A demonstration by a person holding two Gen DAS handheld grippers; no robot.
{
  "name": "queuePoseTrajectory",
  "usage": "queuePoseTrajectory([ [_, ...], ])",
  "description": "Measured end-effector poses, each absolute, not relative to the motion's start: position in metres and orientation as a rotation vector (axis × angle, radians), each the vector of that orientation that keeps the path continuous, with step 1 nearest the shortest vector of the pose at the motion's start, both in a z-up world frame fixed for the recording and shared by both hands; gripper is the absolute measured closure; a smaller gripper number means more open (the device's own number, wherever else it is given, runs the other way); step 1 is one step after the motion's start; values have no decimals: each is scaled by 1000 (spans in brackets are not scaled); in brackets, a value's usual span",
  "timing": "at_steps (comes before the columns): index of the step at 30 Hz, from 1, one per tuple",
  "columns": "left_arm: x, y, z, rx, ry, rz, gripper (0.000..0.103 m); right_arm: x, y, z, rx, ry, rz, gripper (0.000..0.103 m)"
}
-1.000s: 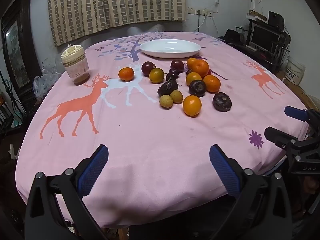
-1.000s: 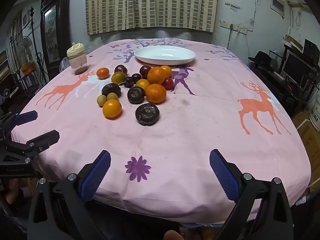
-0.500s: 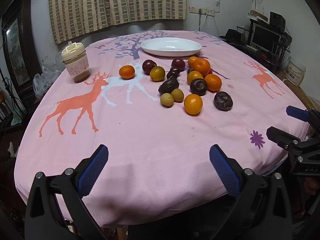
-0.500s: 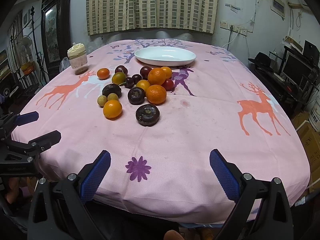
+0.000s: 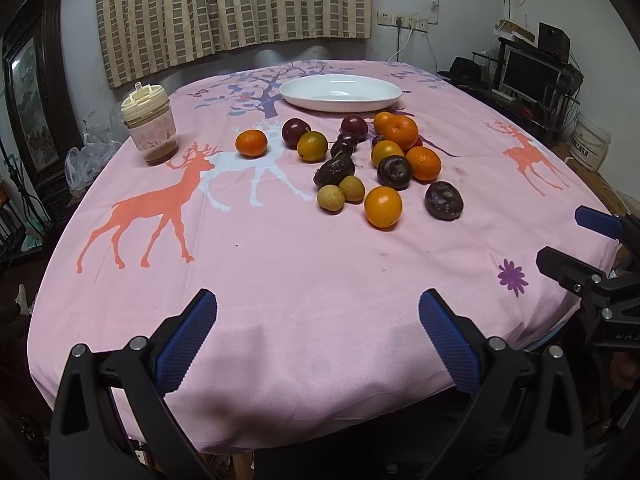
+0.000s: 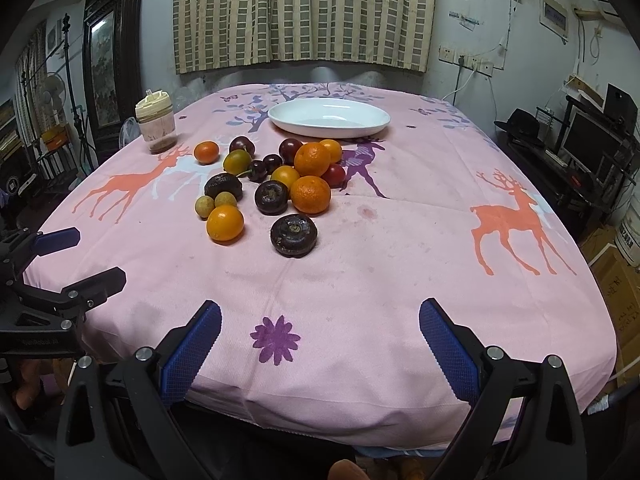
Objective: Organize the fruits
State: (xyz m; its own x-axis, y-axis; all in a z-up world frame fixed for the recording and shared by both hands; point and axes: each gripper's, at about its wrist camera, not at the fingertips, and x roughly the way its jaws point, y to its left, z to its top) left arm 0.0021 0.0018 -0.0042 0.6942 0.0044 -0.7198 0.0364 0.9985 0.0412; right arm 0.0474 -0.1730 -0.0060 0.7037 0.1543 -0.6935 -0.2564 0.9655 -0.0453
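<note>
Tools: left tool (image 5: pixel 318 334), right tool (image 6: pixel 320 342) both apart | near table edge (image 6: pixel 360 412) | fruits (image 6: pixel 276 184) mid-table

Red fruit (image 6: pixel 335 175) is largely hidden behind the oranges (image 6: pixel 311 194). Right gripper (image 5: pixel 576 240) is cut off by the frame edge.

Bare pink tablecloth (image 6: pixel 400 272) runs from the near edge to the fruit cluster (image 6: pixel 276 184). The cluster stands between that strip and the white plate (image 6: pixel 329 118) at the far side. Open cloth passes right of both. A lidded jar (image 6: pixel 155 126) stands far left.
</note>
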Motion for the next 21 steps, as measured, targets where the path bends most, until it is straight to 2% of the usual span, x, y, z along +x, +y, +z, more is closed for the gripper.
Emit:
queuePoseTrajectory([
  [21,0,4,-4,51,806,-1,4,47,-175,-4,-140,755,222,4],
])
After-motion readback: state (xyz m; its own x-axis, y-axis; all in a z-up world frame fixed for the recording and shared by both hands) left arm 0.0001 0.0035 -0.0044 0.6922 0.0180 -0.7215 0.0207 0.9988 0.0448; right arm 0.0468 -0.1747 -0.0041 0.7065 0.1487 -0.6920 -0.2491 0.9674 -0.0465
